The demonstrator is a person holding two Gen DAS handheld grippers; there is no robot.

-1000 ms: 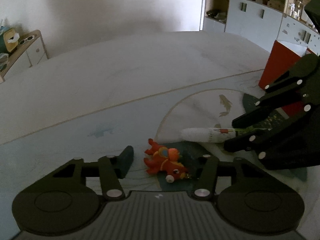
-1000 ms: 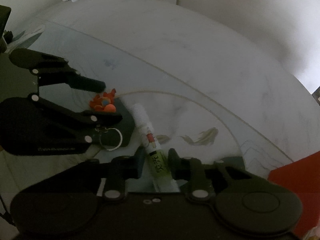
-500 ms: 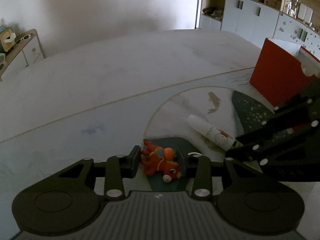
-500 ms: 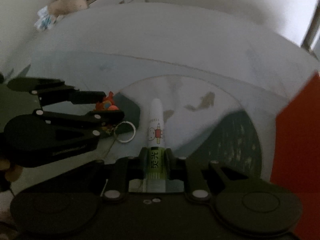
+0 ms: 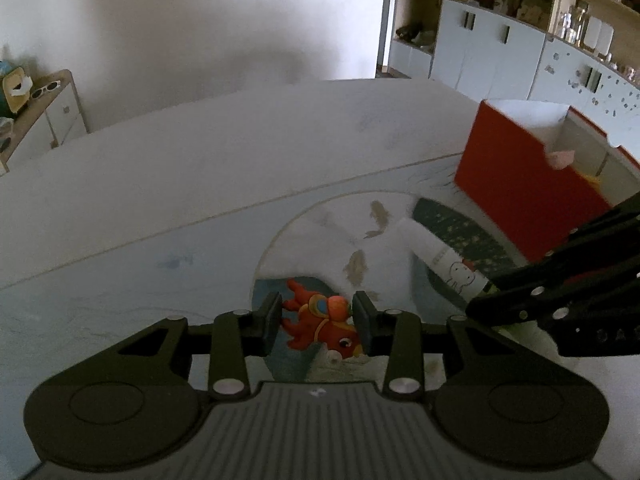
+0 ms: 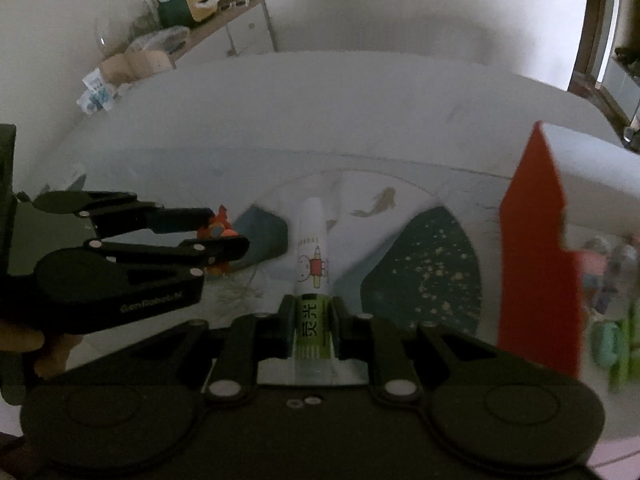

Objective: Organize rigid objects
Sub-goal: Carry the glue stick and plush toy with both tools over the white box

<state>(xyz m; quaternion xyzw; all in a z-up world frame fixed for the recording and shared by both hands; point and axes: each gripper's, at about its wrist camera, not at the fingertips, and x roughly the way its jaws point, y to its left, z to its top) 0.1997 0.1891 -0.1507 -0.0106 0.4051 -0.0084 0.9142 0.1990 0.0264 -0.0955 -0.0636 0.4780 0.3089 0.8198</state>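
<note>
My left gripper (image 5: 316,322) has its jaws clamped on a small red toy animal (image 5: 320,322) with an orange and blue saddle; both pads press against its sides and its head points back toward my camera. From the right wrist view I see that same toy (image 6: 218,232) pinched at the tips of the left gripper (image 6: 224,230), clear of the patterned mat (image 6: 436,268) below it. A person's fingers (image 6: 24,340) show at the left edge of that view, behind the left gripper's body.

My right gripper (image 6: 313,326) is closed tight on a white tube (image 6: 313,256), gripping it at the green label band near its lower end. The tube points straight away from the camera, its rounded white tip over the pale part of the mat with the fish drawings. In the left wrist view the tube (image 5: 440,254) sticks out diagonally from the right gripper's black fingers (image 5: 520,296), toward the far left.

A red box (image 5: 520,184) with a white inside stands on the pale surface (image 5: 240,152) to the right of both grippers, at the mat's far right edge. In the right wrist view its red wall (image 6: 536,264) rises just right of the tube, and some blurred colourful things show beyond it that I cannot make out.
</note>
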